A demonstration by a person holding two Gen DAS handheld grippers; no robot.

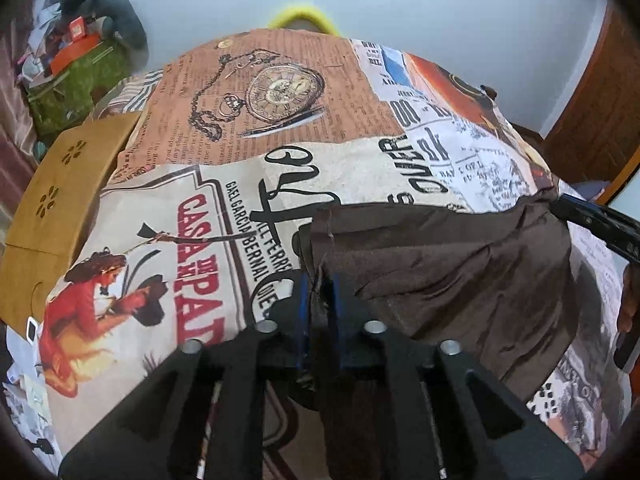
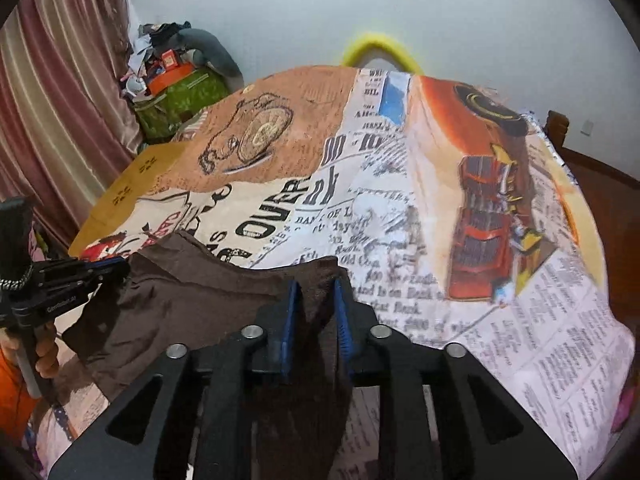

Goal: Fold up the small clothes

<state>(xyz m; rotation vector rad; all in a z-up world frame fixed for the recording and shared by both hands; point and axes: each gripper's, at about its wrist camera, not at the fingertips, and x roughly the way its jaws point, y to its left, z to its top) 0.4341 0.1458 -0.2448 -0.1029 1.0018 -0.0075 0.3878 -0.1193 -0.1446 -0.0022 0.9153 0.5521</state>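
On the left, the left tool pinches one edge of the brown garment; to the right, the right tool grips its other end. The cloth hangs between them over the printed bedspread. Mid-fold, I'd guess; next, lay it flat.

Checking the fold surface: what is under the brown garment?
The printed cloth lies under the brown garment, which both the left gripper and right gripper pinch. Anything beneath the garment's middle is covered.
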